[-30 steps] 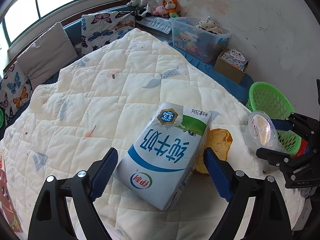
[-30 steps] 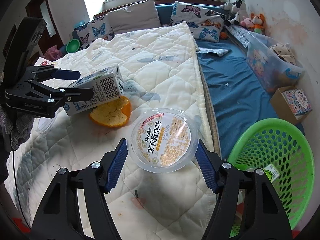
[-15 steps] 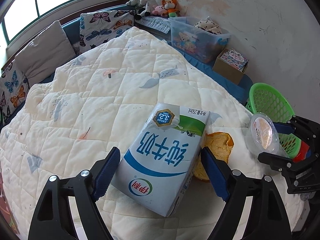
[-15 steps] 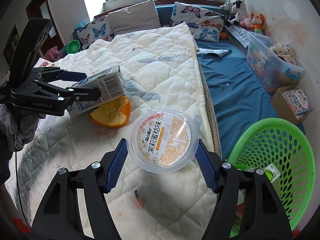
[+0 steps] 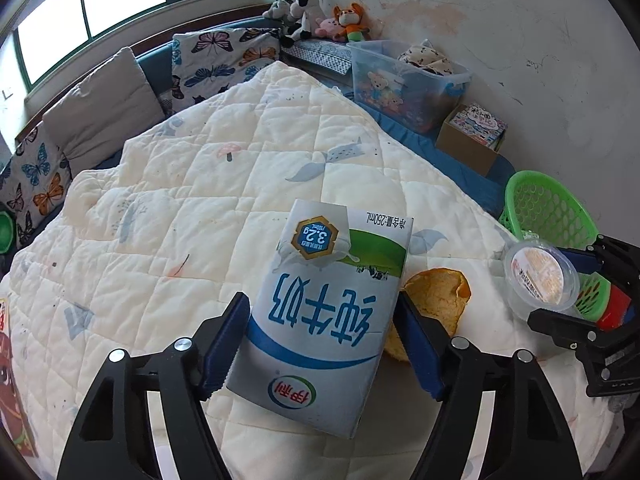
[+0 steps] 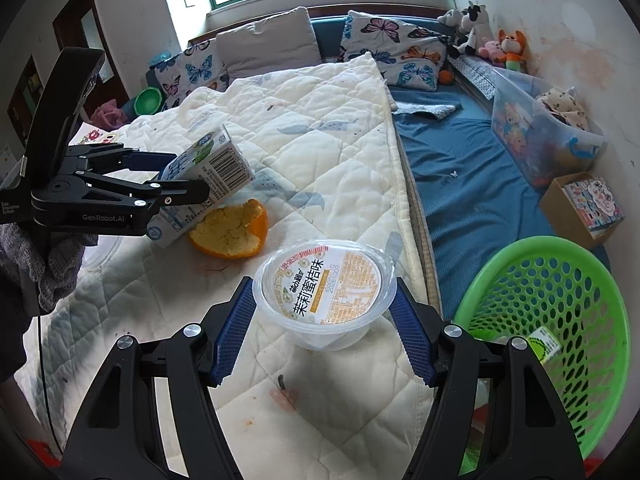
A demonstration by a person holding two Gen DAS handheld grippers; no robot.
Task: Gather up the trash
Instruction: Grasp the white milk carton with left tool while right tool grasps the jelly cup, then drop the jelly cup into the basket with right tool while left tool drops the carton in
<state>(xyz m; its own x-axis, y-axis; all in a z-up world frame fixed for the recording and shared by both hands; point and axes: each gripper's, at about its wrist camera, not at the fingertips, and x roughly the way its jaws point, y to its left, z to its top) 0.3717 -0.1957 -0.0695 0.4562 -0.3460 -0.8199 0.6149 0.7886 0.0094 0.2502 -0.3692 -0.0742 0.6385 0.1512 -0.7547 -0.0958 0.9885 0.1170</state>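
Left claw (image 5: 322, 346), angled down, has just been closing onto the milk carton (image 5: 326, 312); right claw (image 6: 324, 328) pinches the jelly cup (image 6: 326, 294).

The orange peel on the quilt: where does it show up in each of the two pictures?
Left wrist view: the orange peel lies right of centre, partly behind the milk carton.
Right wrist view: it lies left of centre, against the carton's lower edge.
Shared landmark: the green basket, at the right in both.
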